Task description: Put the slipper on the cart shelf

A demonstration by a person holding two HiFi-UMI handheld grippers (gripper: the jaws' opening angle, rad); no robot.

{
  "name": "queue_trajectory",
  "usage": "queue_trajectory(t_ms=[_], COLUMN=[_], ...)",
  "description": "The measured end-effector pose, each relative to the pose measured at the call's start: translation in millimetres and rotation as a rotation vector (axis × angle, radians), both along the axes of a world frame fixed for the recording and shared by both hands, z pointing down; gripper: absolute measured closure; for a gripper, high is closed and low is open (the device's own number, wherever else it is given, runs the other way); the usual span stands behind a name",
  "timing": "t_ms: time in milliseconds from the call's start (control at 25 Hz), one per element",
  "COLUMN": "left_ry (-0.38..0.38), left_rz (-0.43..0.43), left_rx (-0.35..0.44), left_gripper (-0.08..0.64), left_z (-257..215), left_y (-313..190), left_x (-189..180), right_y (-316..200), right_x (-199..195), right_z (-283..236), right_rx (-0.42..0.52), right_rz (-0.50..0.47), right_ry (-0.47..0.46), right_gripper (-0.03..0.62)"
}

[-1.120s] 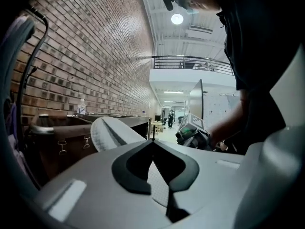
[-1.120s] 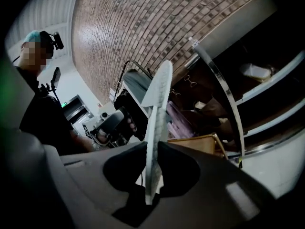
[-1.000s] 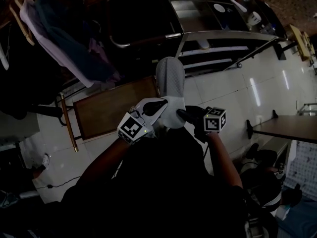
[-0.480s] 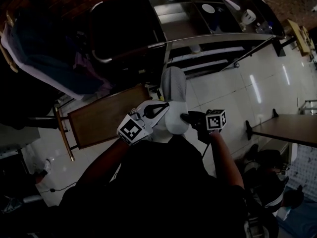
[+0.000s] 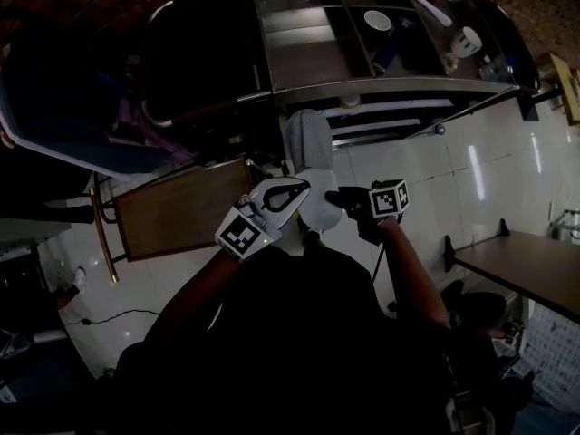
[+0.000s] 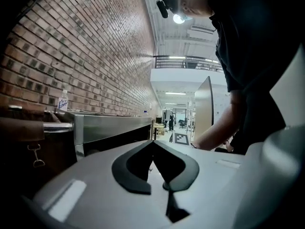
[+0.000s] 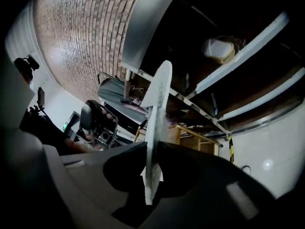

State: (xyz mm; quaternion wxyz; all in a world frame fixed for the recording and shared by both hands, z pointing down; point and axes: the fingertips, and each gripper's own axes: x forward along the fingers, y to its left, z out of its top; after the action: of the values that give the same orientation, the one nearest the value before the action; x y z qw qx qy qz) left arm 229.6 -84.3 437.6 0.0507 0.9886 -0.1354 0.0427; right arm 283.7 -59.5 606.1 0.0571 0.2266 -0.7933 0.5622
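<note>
While my right claw (image 7: 151,144) is pinched narrow on the pale grey fabric slipper (image 7: 156,104), the thin sole stands edge-on between its dark jaws. It is gripped near the heel, with the toe pointing away from me. My left claw (image 6: 152,144) has its jaws closed tip to tip with nothing between them. In the head view it sits just beside the slipper's heel on the left; whether it touches, I cannot tell. I hold the slipper in the air above the white tiled floor (image 5: 426,166). Its toe is close to the front edge of the steel cart (image 5: 390,86), and it lies on no shelf yet. Seen from the right gripper view, the cart's long metal shelves (image 7: 248,46) run just ahead of the slipper. A brown wooden frame (image 5: 172,211) stands on the floor to the left of my claws, and a red brick wall (image 6: 86,56) rises behind the cart.
</note>
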Motion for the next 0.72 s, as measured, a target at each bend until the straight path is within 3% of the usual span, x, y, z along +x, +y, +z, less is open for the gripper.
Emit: queue_trajectory(t_ms=[280, 520, 720], left_ry=[-0.026, -0.032, -0.032], left_rz=[-0.075, -0.136, -0.156], left_rx=[-0.004, -0.026, -0.024], left_gripper=[0.558, 0.558, 0.558], left_z=[16.7, 23.3, 25.5], left_y=[-20.6, -30.5, -35.7], left_x=[31.0, 46.0, 54.8], right_y=[-65.4, -135.0, -171.7], right_x=[29.1, 35.7, 38.1], right_z=[35.4, 57.3, 66.3], right_rx=[-0.039, 0.043, 0.071], right_rz=[-0.004, 0.038, 0.084], right_ry=[0.048, 0.118, 0.122], right_gripper=[0.528, 0.528, 0.528])
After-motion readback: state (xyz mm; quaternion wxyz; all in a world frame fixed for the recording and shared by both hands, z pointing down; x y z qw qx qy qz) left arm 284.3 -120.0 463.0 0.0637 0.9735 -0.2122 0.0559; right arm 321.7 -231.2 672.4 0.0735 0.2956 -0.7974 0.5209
